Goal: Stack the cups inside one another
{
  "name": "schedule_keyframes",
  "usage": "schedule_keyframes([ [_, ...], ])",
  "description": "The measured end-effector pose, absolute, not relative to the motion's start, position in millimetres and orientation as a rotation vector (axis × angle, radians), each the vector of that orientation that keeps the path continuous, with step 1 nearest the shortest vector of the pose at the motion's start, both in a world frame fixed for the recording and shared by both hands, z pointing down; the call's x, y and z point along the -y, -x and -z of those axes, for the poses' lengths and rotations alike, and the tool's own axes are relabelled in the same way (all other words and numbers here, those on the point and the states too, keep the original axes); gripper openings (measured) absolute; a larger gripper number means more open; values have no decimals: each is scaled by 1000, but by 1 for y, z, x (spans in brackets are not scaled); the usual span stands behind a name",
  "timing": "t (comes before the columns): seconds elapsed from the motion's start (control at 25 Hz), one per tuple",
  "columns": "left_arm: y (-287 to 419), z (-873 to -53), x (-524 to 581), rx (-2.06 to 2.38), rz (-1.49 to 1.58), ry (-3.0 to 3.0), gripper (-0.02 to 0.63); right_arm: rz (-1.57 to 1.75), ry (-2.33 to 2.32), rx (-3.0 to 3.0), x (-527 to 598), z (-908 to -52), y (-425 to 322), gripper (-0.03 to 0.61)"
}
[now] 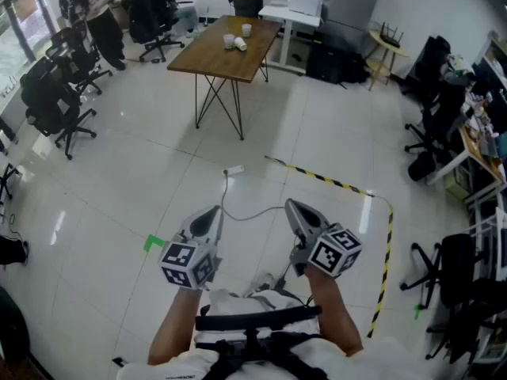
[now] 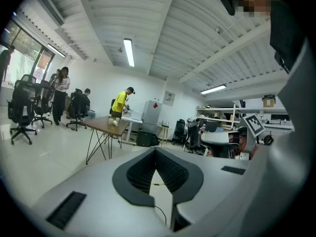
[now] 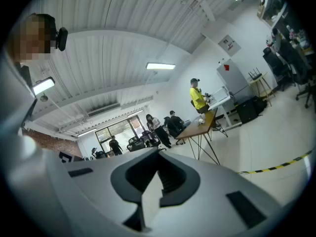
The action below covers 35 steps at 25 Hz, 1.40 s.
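Loads of white tiled floor (image 1: 158, 172) fills the head view, and that's kind of the whole story: the person is standing well apart from the wooden table (image 1: 214, 58) at the far side of the room, with a strip of yellow-and-black tape (image 1: 341, 184) and a loose cable (image 1: 253, 210) on the floor in between. Office chairs and a few other people sit around the edges, nowhere near the work. The left gripper (image 1: 212, 212) and the right gripper (image 1: 293, 206) are held out in front of the body, roughly level, side by side but not touching. Both gripper views show the same thing: jaws closed together with nothing between them, just floor and the distant table past the tips. The white cups (image 1: 238, 39) sit in a loose group near the far end of the tabletop, apart from each other. They're too small from here to count for sure, and one looks like it may be lying on its side. So the stacking hasn't begun; this reads as the approach step. Next move looks like walking up to the table, opening one gripper, and closing it on a cup to drop it into another.
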<state>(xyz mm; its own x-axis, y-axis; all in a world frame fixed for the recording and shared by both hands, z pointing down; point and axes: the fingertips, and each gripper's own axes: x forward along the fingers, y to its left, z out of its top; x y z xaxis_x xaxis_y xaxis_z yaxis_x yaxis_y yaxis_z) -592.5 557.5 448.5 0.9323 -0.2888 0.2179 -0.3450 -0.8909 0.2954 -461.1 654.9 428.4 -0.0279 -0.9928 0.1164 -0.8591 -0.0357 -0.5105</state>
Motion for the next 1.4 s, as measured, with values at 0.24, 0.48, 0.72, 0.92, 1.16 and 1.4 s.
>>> schedule_keyframes([
  [0.24, 562, -445, -558, 467, -225, -2762, -9, 654, 1953, -1966, -655, -430, 433, 5],
  [0.48, 531, -448, -566, 478, -243, -2755, -9, 674, 1940, -1954, -663, -437, 400, 5],
  [0.72, 503, -467, -575, 484, -293, -2723, -9, 724, 1953, -1897, -675, -458, 362, 5],
  [0.92, 473, -478, -551, 465, -330, -2716, -9, 735, 1954, -1832, -664, -473, 328, 5],
  [1.16, 407, -482, -489, 406, -327, -2736, -9, 725, 2014, -1766, -621, -478, 269, 5],
  [1.4, 341, -479, -413, 362, -304, -2760, -9, 705, 2030, -1777, -538, -468, 225, 5],
])
